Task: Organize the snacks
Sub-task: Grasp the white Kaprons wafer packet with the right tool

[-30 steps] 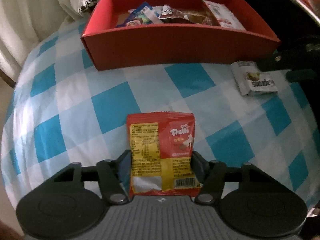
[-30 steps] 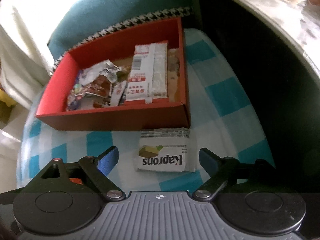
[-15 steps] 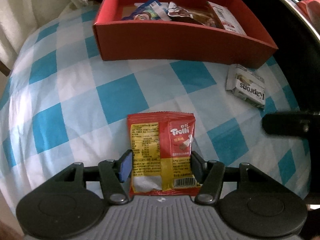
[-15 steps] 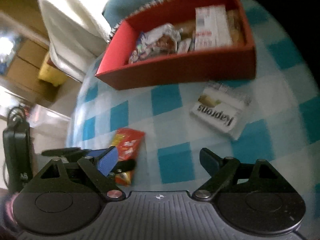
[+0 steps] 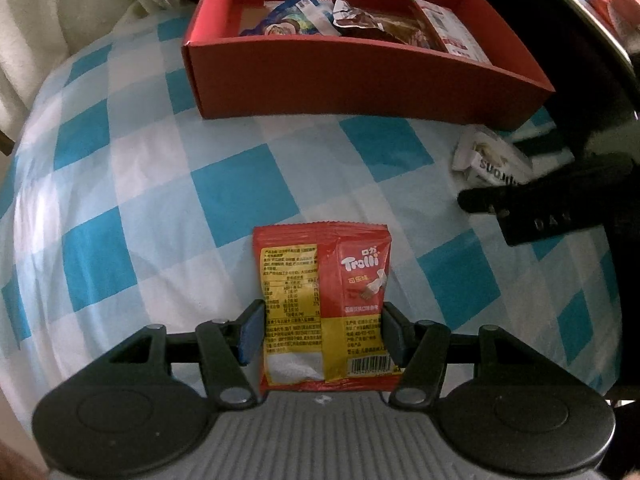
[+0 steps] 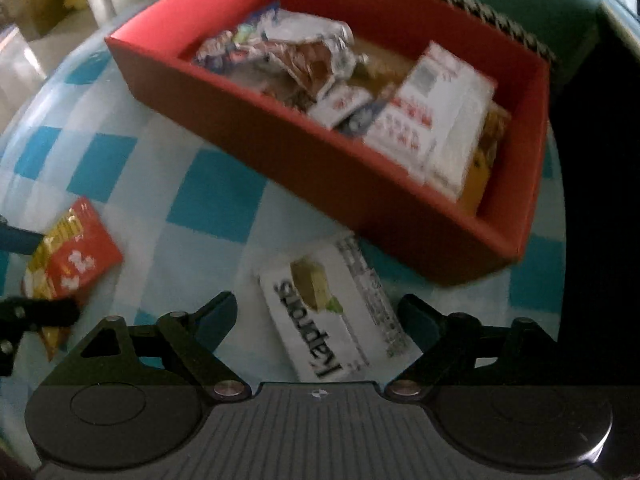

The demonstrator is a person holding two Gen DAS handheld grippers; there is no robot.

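A red Trolli sweet packet (image 5: 324, 280) sits between the pads of my left gripper (image 5: 322, 320), which is shut on its two sides just above the chequered cloth. The same packet (image 6: 76, 256) shows at the far left of the right wrist view. A white Kaprons packet (image 6: 332, 312) lies flat on the cloth in front of the red box (image 6: 320, 172). My right gripper (image 6: 316, 308) straddles it; its jaws are closing, and the pads stand clear of the packet. The Kaprons packet (image 5: 492, 160) also shows in the left wrist view.
The red box (image 5: 360, 76) holds several wrapped snacks and a white carton (image 6: 436, 124). A blue and white chequered cloth (image 5: 160, 160) covers the round table. A dark drop lies past the table's right edge. White fabric (image 5: 60, 20) hangs at the far left.
My right gripper has rolled and come down over the Kaprons packet, which now lies between its jaws. The left gripper has kept its hold on the Trolli packet and barely moved.
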